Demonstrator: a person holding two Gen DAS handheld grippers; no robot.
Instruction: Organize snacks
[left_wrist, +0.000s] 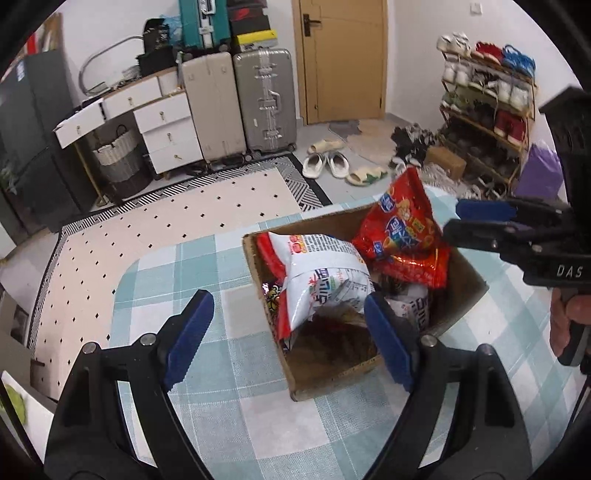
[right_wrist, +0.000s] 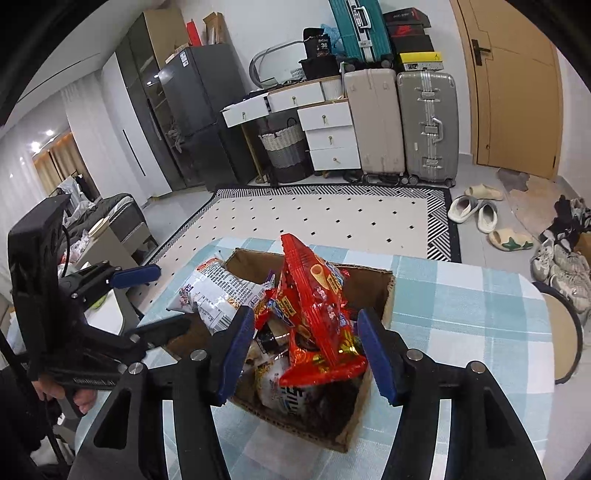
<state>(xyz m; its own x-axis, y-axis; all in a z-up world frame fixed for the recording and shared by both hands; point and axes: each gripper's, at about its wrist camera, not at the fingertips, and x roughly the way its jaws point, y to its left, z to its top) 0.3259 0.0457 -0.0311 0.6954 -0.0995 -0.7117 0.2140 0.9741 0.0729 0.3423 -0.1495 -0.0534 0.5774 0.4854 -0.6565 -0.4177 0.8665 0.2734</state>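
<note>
While both bags sit in the cardboard box (left_wrist: 465, 291), I judge the packing step to be nearly done: each gripper looks to have let go of its snack. My left gripper (left_wrist: 291, 339) stands wide, its blue pads on either side of the near corner of the box, and the white snack bag (left_wrist: 325, 277) lies between them without either pad pressing on it. My right gripper (right_wrist: 306, 350) is about half open, flanking the red snack bag (right_wrist: 314, 306) with a gap showing on both sides, so nothing is held there either.

The box rests on the checked cloth of the worktop (left_wrist: 240, 387), with smaller packets underneath the two big bags. The white bag is puffy, printed with small text, and leans over the left wall of the box, its top jutting past the rim. The red bag is glossy and crinkled and stands steeply on end, well above the rim.

Next, I would draw both grippers back clear of the box. If the bags must sit lower, the red one needs a gentle push flat, since it looks ready to topple out.
</note>
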